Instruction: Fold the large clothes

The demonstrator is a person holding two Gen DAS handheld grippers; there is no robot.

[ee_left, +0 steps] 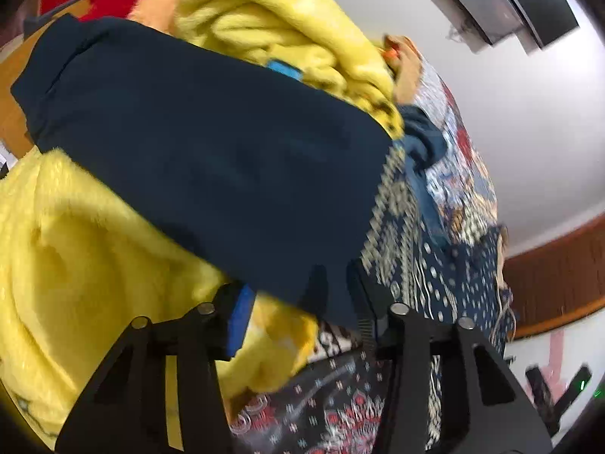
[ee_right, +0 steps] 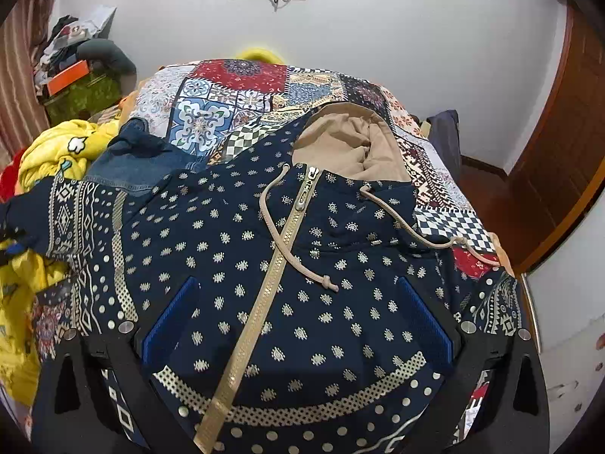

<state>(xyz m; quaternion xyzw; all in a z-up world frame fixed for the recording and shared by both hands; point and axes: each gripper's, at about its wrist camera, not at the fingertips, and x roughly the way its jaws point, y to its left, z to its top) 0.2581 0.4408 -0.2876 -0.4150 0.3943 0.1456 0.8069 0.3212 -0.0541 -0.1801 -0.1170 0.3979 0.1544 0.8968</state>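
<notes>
Now, down at the left gripper point(ee_left: 298, 302): fingers point(ee_left: 238, 317) parted, pinching nothing yet, with the lower edge of a plain dark-blue cloth point(ee_left: 211, 143) hanging into the gap. Looks like a sleeve or flap of the hoodie, though hard to say for sure through the blur. Just beyond, fluffy yellow blanket point(ee_left: 75, 265) underneath and piled up behind.

Over to the right gripper point(ee_right: 297, 283): spread wide, empty, hovering above the chest of the navy patterned hoodie point(ee_right: 340, 321). Laid face up on the bed's patchwork cover point(ee_right: 234, 75), zip point(ee_right: 264, 295) closed and running away from the fingers on a slight slant, beige-lined hood point(ee_right: 351, 143) at the far end. Long axis, then, pretty much dead ahead. Patterned sleeve point(ee_right: 68, 208) flung out to the left, towards the yellow heap.

Judging by that, left hand nearer the sleeve, so probably first to nip it and carry it across the body; right better placed for the hem.
</notes>
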